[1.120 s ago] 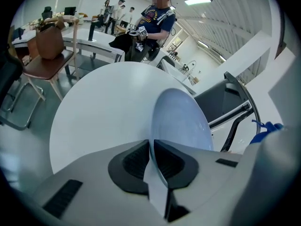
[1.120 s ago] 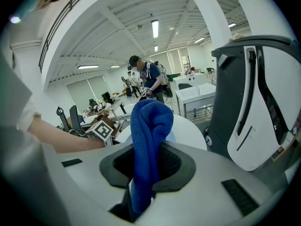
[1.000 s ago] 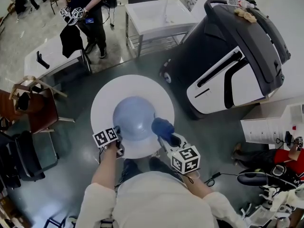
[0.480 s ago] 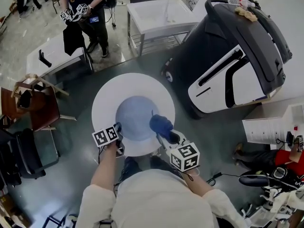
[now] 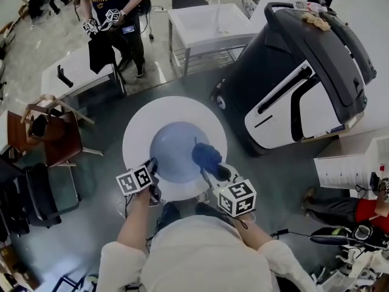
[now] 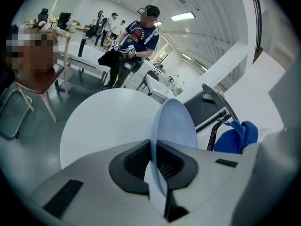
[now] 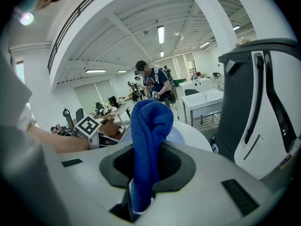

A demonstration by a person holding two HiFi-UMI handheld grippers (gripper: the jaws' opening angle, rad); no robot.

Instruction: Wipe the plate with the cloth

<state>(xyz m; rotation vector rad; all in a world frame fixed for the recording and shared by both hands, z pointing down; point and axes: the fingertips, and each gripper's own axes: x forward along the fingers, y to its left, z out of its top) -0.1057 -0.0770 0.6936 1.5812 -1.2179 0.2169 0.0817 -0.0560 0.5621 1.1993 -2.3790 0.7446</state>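
A pale blue plate [image 5: 175, 151] hangs over the round white table [image 5: 140, 126], raised and tilted. My left gripper [image 5: 152, 165] is shut on its near rim; in the left gripper view the plate [image 6: 175, 124] stands edge-on between the jaws of this gripper [image 6: 157, 171]. My right gripper [image 5: 216, 173] is shut on a bunched blue cloth [image 5: 206, 155], which sits against the plate's right part. In the right gripper view the cloth [image 7: 148, 135] rises from the jaws of that gripper [image 7: 143, 175], with the plate [image 7: 181, 134] just behind it.
A big black and white machine [image 5: 304, 72] stands close on the table's right. Beyond the table are a white sink stand [image 5: 209, 20], a bench [image 5: 79, 72] and a standing person [image 5: 112, 17]. Chairs [image 5: 48, 139] crowd the left.
The left gripper has risen with the plate, lifting it off the table. The right gripper with the cloth has hardly moved.
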